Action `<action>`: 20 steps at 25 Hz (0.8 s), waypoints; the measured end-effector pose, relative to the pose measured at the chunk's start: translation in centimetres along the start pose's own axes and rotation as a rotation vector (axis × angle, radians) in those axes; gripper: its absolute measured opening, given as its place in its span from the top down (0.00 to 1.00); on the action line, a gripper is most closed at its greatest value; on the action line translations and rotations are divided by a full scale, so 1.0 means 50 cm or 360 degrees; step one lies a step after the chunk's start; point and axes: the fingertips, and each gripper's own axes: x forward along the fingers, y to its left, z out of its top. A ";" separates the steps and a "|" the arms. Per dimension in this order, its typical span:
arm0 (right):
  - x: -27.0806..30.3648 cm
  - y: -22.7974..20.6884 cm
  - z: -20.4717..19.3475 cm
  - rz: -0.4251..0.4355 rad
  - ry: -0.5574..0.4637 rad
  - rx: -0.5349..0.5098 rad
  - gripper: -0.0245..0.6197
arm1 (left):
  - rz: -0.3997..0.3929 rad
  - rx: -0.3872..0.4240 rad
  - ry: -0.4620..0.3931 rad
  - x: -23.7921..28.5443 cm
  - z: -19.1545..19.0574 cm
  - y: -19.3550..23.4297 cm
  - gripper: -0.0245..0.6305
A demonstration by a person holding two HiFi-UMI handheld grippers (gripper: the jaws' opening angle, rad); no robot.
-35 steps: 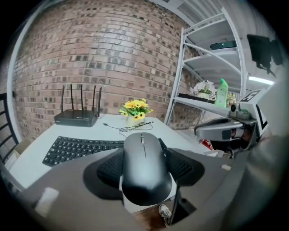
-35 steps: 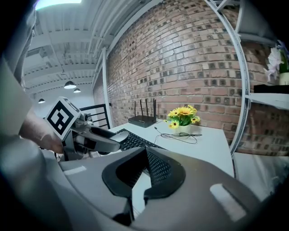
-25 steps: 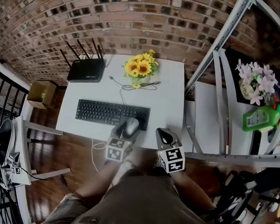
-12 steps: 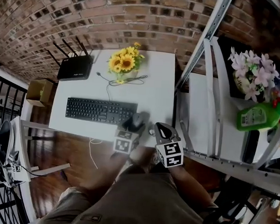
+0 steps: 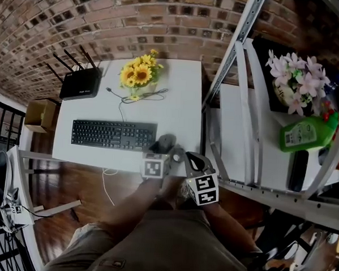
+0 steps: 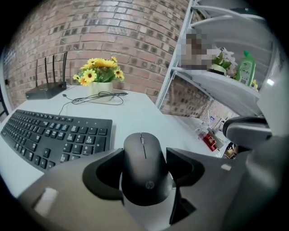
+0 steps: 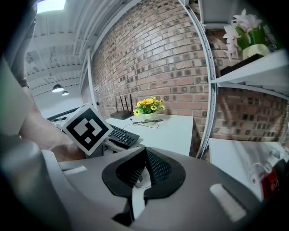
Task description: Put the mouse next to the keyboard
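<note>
Now: one mouse (image 6: 143, 178) clamped in left tongs (image 6: 144, 159), near one keyboard (image 6: 54, 137); right tongs (image 7: 143, 170) together, empty.

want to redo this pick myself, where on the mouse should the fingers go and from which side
Take the mouse across its two long sides near the middle, coming from its tail end, as the left gripper does now. It is narrowest side to side, and the domed top offers no flat hold.

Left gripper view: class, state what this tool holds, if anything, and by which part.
The left tool holds the black mouse, its jaws pressing the mouse's two long sides, around mid-body.
</note>
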 end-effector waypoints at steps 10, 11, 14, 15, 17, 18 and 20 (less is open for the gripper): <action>0.004 0.004 -0.004 0.0006 0.0011 -0.0002 0.94 | 0.0117 0.0012 0.0131 0.028 -0.030 0.006 0.51; 0.004 0.004 -0.003 0.0006 0.0012 0.0003 0.94 | 0.0132 0.0019 0.0146 0.032 -0.035 0.004 0.51; 0.001 0.004 -0.003 0.0007 0.0011 0.0005 0.94 | 0.0209 0.0059 0.0155 0.033 -0.040 0.011 0.51; 0.001 0.004 -0.002 0.0008 0.0007 0.0002 0.94 | 0.0223 0.0067 0.0154 0.032 -0.040 0.013 0.51; 0.000 0.004 -0.002 0.0011 -0.0001 -0.0005 0.94 | 0.0235 0.0067 0.0151 0.032 -0.042 0.015 0.51; -0.001 0.003 -0.002 0.0012 0.0000 -0.0007 0.94 | 0.0237 0.0065 0.0146 0.031 -0.041 0.016 0.51; -0.003 0.003 -0.004 0.0012 0.0008 -0.0007 0.94 | 0.0220 0.0057 0.0122 0.030 -0.036 0.014 0.51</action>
